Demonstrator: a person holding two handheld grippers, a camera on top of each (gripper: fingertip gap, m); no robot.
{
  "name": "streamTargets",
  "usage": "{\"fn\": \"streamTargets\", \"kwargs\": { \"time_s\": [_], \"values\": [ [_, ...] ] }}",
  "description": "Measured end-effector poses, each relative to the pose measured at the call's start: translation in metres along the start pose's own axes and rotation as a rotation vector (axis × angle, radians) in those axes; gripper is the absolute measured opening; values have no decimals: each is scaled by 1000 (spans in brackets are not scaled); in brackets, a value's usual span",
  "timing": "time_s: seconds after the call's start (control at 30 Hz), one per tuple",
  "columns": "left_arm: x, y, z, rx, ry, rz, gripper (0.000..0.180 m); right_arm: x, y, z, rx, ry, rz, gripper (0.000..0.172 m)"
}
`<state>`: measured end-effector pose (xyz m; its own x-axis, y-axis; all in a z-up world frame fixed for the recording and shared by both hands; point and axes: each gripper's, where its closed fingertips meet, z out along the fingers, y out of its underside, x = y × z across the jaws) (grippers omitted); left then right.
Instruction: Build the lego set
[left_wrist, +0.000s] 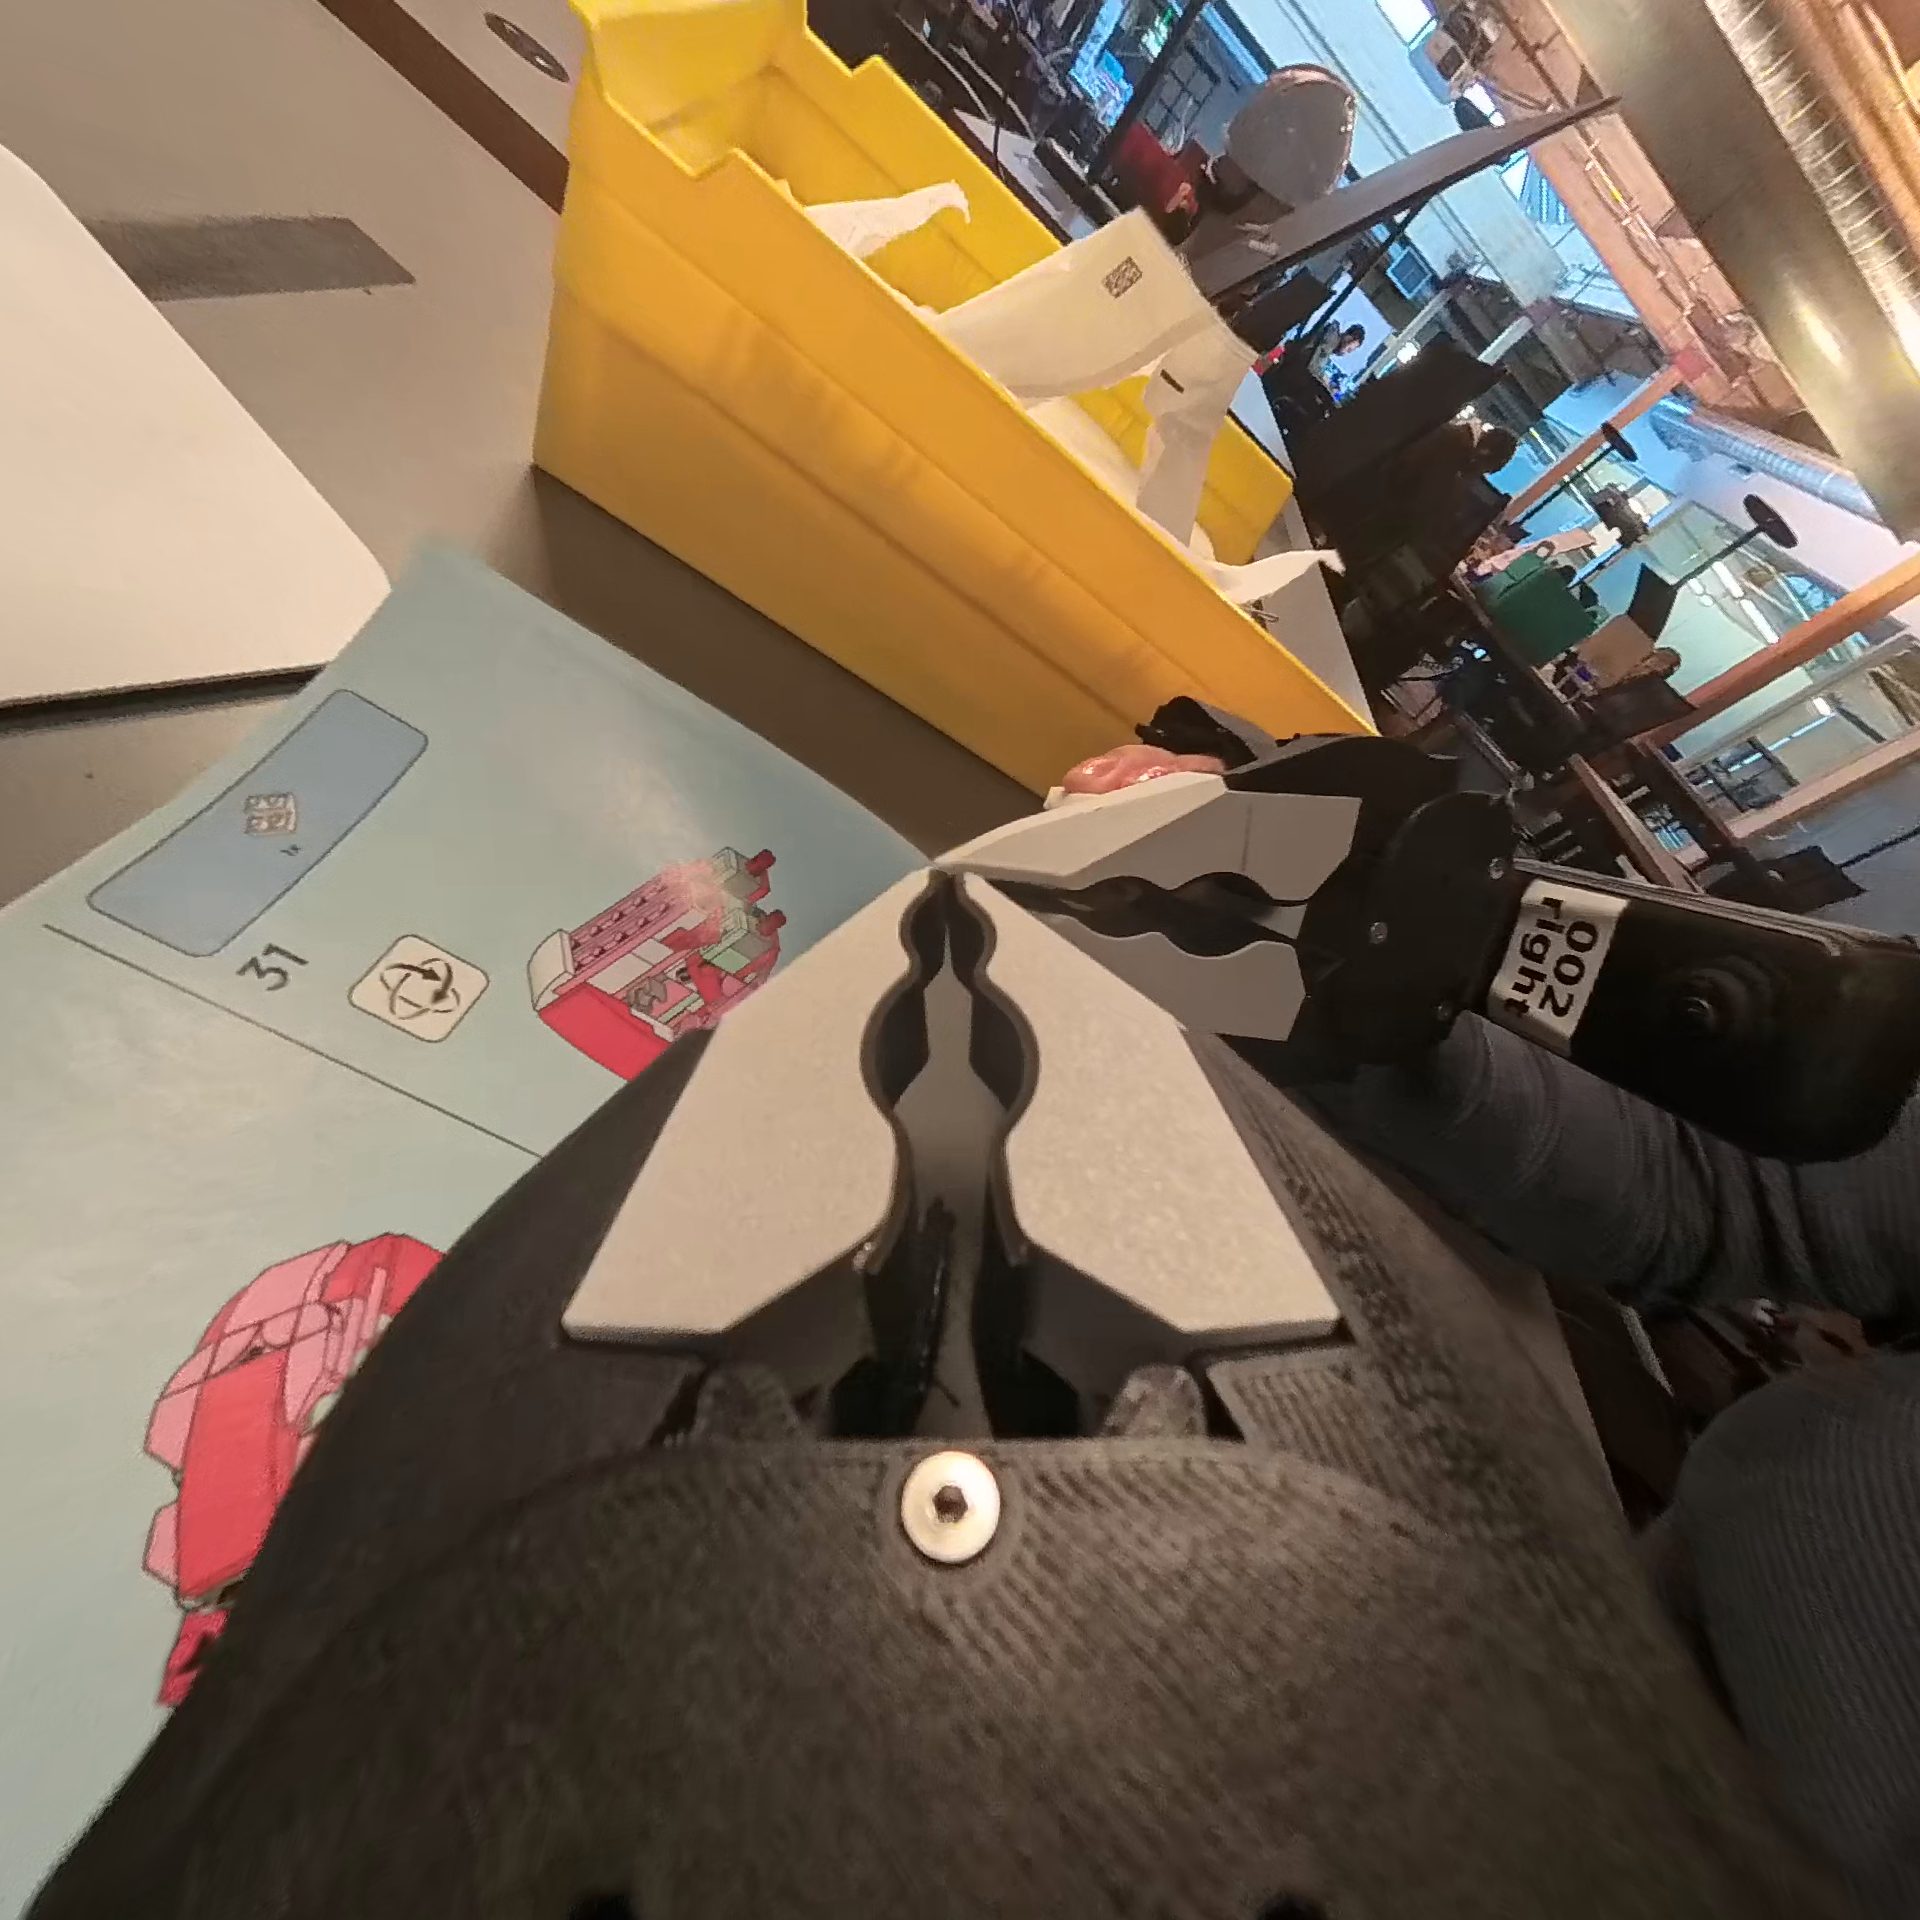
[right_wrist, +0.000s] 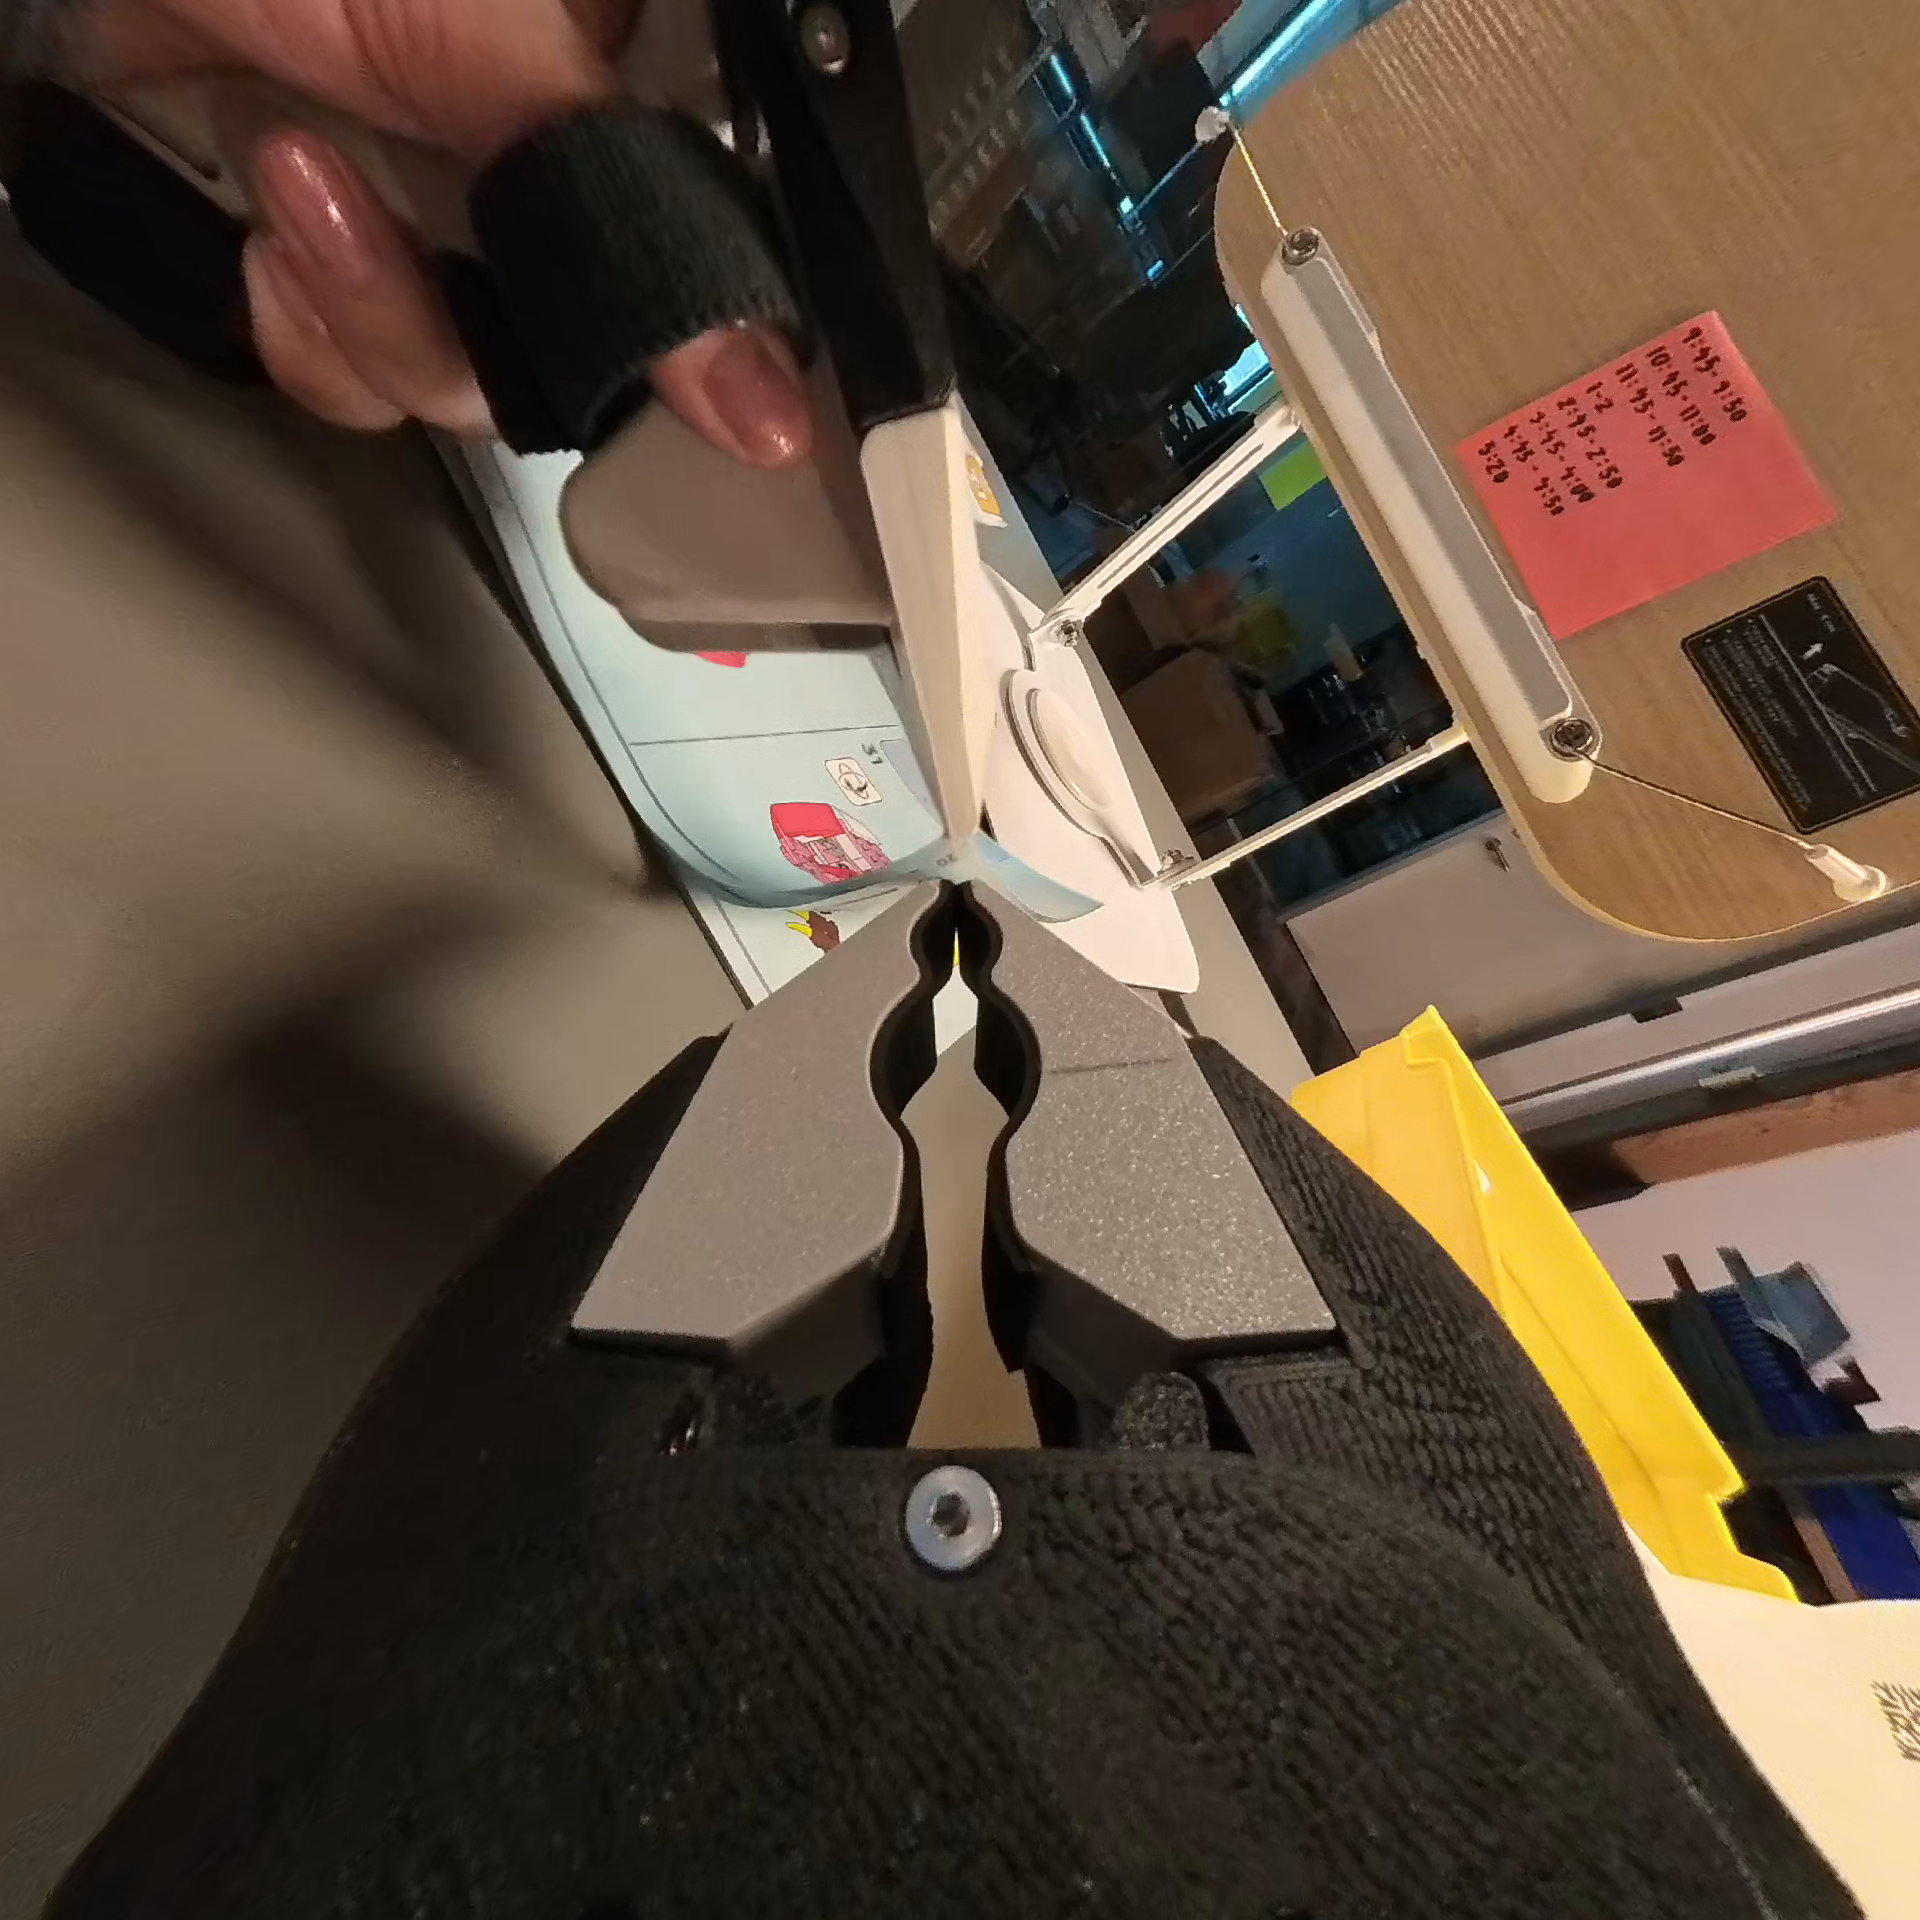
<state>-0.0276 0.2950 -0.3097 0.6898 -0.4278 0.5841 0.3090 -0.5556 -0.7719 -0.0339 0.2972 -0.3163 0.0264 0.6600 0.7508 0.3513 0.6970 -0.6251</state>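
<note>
A light-blue instruction-booklet page curls up off the tabletop; both the right gripper and the left gripper have their fingers closed on its edge, tips meeting. A yellow bin stands at one o'clock.

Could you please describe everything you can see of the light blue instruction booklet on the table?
The instruction booklet is thin, light blue paper, lying open on the dark table beside the yellow bin. Its pages show red and pink brick-model drawings. One page corner curls upward, pinched where the shut left gripper and right gripper tips meet.
</note>
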Motion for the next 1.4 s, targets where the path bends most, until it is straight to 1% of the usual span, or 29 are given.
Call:
{"fn": "streamTargets", "kwargs": {
  "time_s": [0.1, 0.23, 0.33, 0.37, 0.43, 0.5, 0.67, 0.77, 0.87, 0.9, 0.93, 0.97, 1.0, 1.07, 1.1, 1.13, 1.17, 1.2, 1.27, 1.33, 1.4],
  "values": [
    [-2, -3, -3, 15, -15, 1, 0, 0, 0, 0, -1, 3, 0, 0],
    [-9, -6, -10, 12, -73, 20, 0, 1, 3, 1, -18, 4, 1, 0],
    [-14, -14, -30, 52, -113, -16, 0, 0, 7, 1, -27, 1, 14, 0],
    [-19, -18, -42, 65, -158, -30, 0, 1, 7, 1, -28, 2, 21, 0],
    [-34, -19, -74, 66, -311, -23, 0, 2, 8, 1, -29, 5, 21, 0],
    [-47, -14, -111, 63, -474, -32, 0, 2, 10, 1, -39, 10, 12, 0],
    [-70, 21, -210, -32, -948, -56, 0, 4, 13, 2, -56, 15, 10, 0],
    [-74, 47, -261, -142, -1220, -88, 0, 2, 16, 3, -80, 16, -13, 0],
    [-74, 72, -290, -269, -1409, -118, 0, 0, 24, 4, -129, 14, -44, 0],
    [-71, 78, -295, -304, -1452, -128, 0, 0, 25, 4, -137, 22, -61, 0],
    [-69, 79, -297, -300, -1479, -122, 4, 0, 25, 3, -136, 29, -73, 0],
    [-64, 78, -295, -281, -1482, -116, 10, -1, 26, 2, -142, 32, -79, 0],
    [-59, 76, -293, -260, -1479, -105, 21, 0, 27, 1, -151, 43, -86, 0],
    [-49, 70, -294, -222, -1494, -52, 37, 7, 25, -2, -145, 96, -99, 0],
    [-43, 65, -293, -191, -1484, -12, 46, 11, 24, -4, -139, 121, -94, 0],
    [-36, 58, -287, -143, -1446, 36, 50, 14, 23, -6, -140, 147, -87, 0],
    [-28, 51, -279, -83, -1397, 86, 52, 18, 23, -8, -139, 173, -76, 6],
    [-18, 44, -271, -13, -1344, 129, 54, 22, 22, -11, -137, 197, -58, 16],
    [7, 34, -247, 111, -1201, 225, 54, 28, 20, -17, -130, 237, -6, 23],
    [30, 34, -221, 213, -1049, 305, 52, 34, 15, -24, -107, 274, 58, 22],
    [47, 42, -202, 280, -926, 366, 52, 27, 2, -26, -65, 239, 179, 14]
  ]
}}
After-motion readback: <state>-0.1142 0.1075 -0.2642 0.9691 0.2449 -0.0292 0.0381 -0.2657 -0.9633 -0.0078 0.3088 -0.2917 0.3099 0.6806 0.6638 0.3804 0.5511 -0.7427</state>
